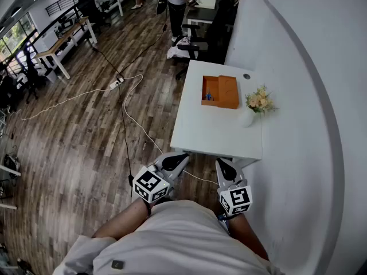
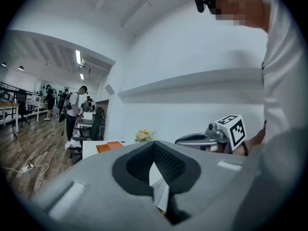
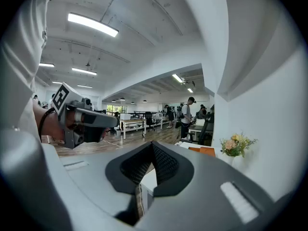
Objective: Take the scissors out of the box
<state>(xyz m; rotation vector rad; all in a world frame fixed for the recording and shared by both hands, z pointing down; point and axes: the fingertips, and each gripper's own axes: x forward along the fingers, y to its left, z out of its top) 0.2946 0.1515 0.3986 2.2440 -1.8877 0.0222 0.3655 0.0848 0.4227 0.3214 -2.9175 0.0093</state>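
Head view puts the scissors point(image 1: 209, 97) as a small blue shape, too small to make out further, in the open left half of the orange box point(image 1: 229, 91). That box sits on the far part of the white desk point(image 1: 213, 133), a little right of the frame's centre. Just right of the box stands a white vase point(image 1: 246, 118) of pale flowers point(image 1: 260, 100), close to the wall, and a small dark round spot point(image 1: 246, 77) marks the desk's far right corner.

Your left hand-held gripper point(image 1: 174, 160) and right hand-held gripper point(image 1: 225, 168) sit at the desk's near edge, low in the frame, well apart from the box and pointing toward it. In the left gripper view your left jaws meet at the tips with nothing between them. In the right gripper view the right jaws are fully closed and just as empty.

Left of the desk, a power strip point(image 1: 116, 85) lies on the wooden floor point(image 1: 74, 153). A person point(image 1: 176, 4) stands among other tables at the top of the frame.
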